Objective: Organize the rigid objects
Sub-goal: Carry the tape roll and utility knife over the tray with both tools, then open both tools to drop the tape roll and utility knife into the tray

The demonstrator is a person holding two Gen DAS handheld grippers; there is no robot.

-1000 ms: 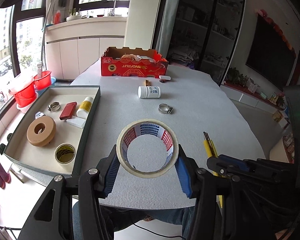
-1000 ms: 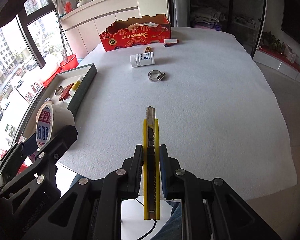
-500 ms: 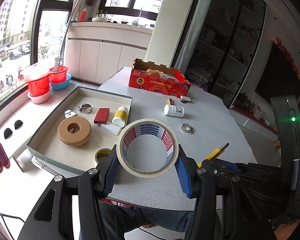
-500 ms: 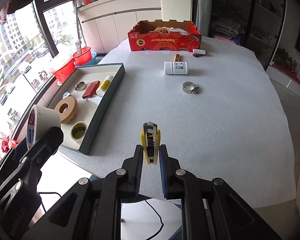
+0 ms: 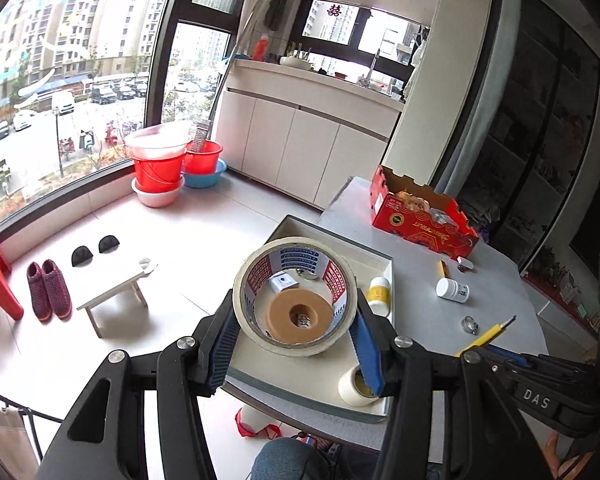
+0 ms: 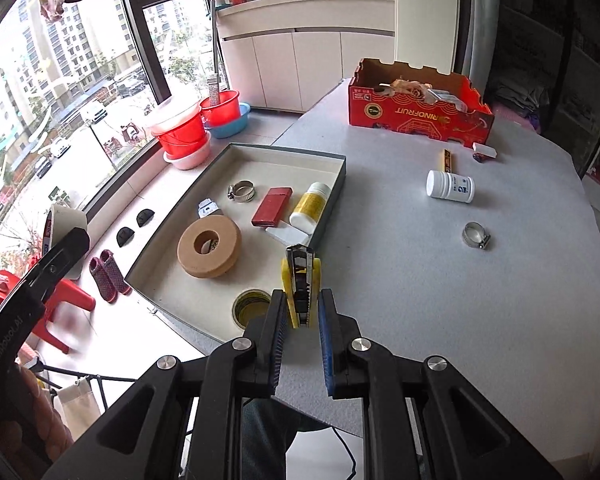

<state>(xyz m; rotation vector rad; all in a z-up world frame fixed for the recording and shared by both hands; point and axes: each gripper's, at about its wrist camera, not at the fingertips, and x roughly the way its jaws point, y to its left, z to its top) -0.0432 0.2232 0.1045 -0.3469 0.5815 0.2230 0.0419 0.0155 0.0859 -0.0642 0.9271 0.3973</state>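
- My left claw point(image 5: 294, 334) is clamped on the tape roll point(image 5: 295, 296), held above the tray point(image 6: 220, 160) at the counter's point(image 6: 460, 300) left edge.
- My right claw point(image 6: 300, 330) grips the yellow utility knife point(image 6: 300, 280) over the tray's near right corner.
- Only the right view shows the tray's red case point(image 6: 272, 206), hose clamp point(image 6: 241, 191) and foam ring point(image 6: 209, 246) unobstructed.
- The left view catches only the knife's tip.

Small tape roll point(image 5: 354, 388) half hidden behind left tongs point(image 5: 294, 346); red stool point(image 6: 66, 312) blurred, cut off.
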